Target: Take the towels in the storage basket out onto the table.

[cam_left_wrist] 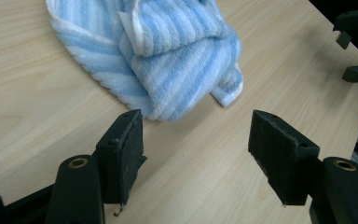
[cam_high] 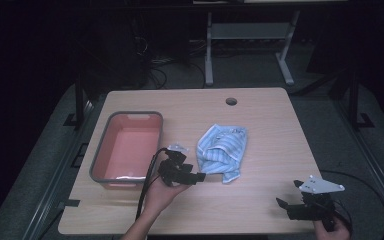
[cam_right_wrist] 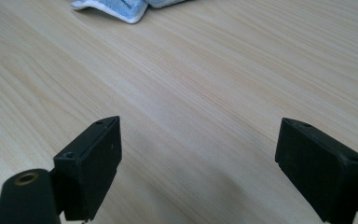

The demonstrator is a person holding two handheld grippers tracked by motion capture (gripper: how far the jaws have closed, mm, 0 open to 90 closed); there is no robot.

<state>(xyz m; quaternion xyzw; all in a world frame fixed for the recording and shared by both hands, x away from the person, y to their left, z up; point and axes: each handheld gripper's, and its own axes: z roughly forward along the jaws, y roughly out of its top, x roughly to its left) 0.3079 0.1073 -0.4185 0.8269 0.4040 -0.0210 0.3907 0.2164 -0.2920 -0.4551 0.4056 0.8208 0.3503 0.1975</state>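
Observation:
A crumpled blue-and-white striped towel lies in the middle of the wooden table. My left gripper sits just left of the towel's near edge, held in a hand, jaws open and empty. In the left gripper view the towel lies just beyond the open gripper, with its near corner between the two pads. My right gripper rests at the table's front right corner, open, far from the towel. In the right gripper view the gripper stands wide open over bare wood, and a towel corner lies far ahead.
A grey tub with a pink inside stands at the table's left, close to my left gripper. A round cable hole marks the far edge. The right gripper's jaws appear at the right edge of the left gripper view. Dark floor and a desk frame lie beyond.

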